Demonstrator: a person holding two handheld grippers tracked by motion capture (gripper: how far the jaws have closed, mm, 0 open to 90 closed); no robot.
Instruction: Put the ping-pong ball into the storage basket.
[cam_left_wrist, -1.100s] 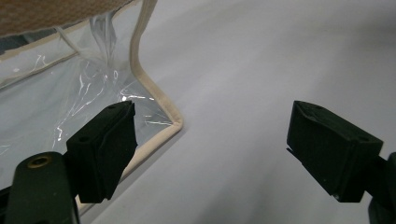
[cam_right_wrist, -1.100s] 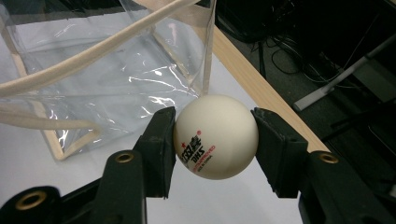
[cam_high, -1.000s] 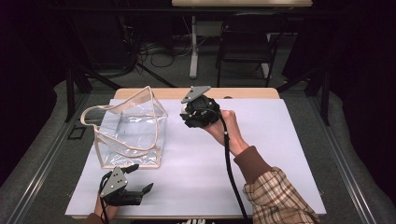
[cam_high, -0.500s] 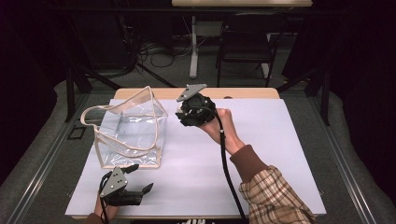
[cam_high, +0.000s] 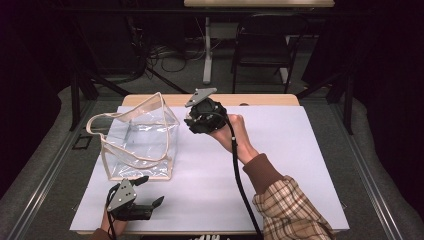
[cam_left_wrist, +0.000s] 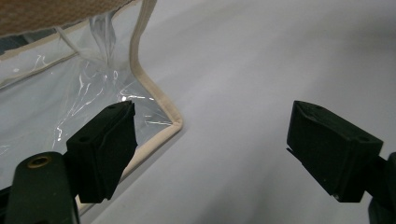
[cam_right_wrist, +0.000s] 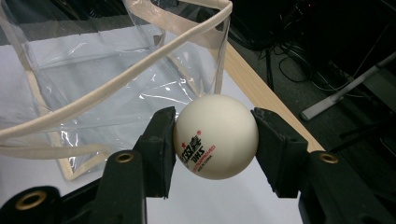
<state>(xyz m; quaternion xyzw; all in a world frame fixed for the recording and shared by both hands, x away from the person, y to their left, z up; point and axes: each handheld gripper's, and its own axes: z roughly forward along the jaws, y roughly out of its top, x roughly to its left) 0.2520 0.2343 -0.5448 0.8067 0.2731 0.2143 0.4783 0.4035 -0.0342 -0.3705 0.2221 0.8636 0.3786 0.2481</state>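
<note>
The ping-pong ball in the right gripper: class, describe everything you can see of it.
The ping-pong ball is a smooth, matte, off-white sphere that looks like plastic, with small red and dark printed marks low on its near side. It is whole and clean. The right gripper clamps it on two opposite sides, holding it in the air beside the clear bag's upper rim.

bag (cam_high: 140, 137) on table (cam_high: 300, 165) left | ball (cam_right_wrist: 215, 136) just right of bag

Bright counter, dark room around it

Overhead light floods the white counter (cam_high: 300, 165); the background falls into near black. Glare streaks the clear bag (cam_right_wrist: 116, 70) beyond the right claw (cam_right_wrist: 215, 140). The left claw (cam_left_wrist: 233, 144) looks soft, close to its lens.
</note>
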